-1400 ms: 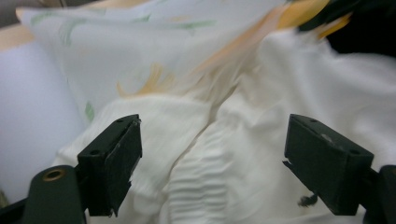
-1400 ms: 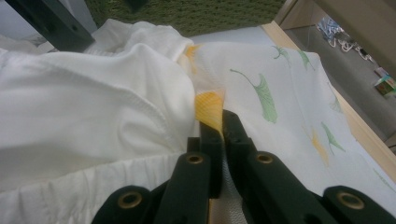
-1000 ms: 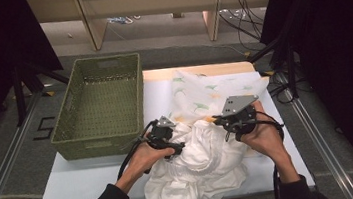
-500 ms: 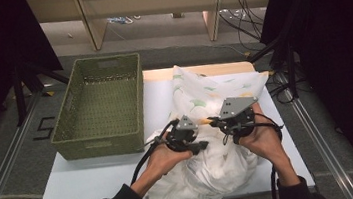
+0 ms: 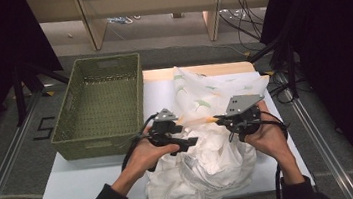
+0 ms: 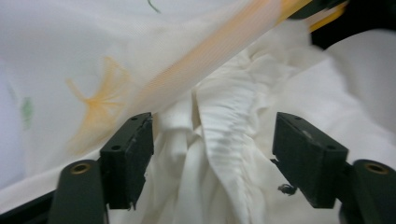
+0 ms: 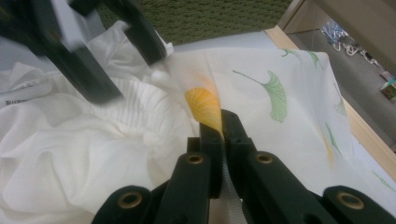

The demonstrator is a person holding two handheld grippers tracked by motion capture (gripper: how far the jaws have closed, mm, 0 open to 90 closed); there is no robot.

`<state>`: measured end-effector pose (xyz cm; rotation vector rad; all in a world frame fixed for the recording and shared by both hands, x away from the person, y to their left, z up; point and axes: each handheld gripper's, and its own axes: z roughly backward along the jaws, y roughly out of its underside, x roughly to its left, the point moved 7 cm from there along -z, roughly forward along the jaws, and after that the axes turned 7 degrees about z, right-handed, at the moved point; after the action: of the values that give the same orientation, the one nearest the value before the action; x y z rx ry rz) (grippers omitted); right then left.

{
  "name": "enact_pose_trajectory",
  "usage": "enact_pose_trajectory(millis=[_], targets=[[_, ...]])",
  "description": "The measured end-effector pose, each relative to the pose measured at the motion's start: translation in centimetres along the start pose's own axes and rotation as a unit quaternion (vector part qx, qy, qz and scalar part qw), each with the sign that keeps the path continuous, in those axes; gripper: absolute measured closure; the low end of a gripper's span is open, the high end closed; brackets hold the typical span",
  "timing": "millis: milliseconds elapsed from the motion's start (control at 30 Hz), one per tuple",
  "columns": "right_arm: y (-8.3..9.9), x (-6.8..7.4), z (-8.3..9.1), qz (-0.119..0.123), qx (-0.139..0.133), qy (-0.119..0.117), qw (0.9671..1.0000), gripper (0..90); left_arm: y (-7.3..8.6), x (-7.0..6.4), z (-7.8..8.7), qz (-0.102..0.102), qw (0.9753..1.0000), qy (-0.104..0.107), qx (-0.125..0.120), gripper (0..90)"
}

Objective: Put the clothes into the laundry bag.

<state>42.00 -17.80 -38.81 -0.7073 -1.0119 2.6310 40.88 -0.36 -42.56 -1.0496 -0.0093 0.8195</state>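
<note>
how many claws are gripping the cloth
1. The right claw is shut on the cloth's leaf-printed edge at the table's right. The left claw hangs open over the cloth's white folds, beside the basket.

Basket (image 5: 98,106) sits left of the cloth (image 5: 204,141) (both on table (image 5: 83,183)).

Left gripper (image 5: 189,142) gapes; right gripper (image 5: 215,120) clamped.
</note>
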Motion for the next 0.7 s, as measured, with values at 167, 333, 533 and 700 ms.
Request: enact_pose_trajectory(millis=[167,333,533,700], targets=[[0.0,0.1,-0.2,0.001,0.002,-0.001,1.0000,90.0,2.7,-0.2,2.0,0.016,0.9995,0.012,0.025,19.0],[-0.2,0.3,-0.3,-0.005,0.006,-0.001,1.0000,89.9,5.3,-0.6,-1.4,0.042,0.9959,0.026,0.076,17.6],[-0.3,0.4,-0.2,0.006,0.001,-0.005,1.0000,89.9,4.4,-0.9,-5.2,0.028,0.9958,0.052,0.069,80.2],[-0.8,0.6,0.1,0.004,-0.012,-0.011,0.9999,90.0,-0.2,-2.5,-5.3,0.008,0.9986,0.053,0.002,85.2]])
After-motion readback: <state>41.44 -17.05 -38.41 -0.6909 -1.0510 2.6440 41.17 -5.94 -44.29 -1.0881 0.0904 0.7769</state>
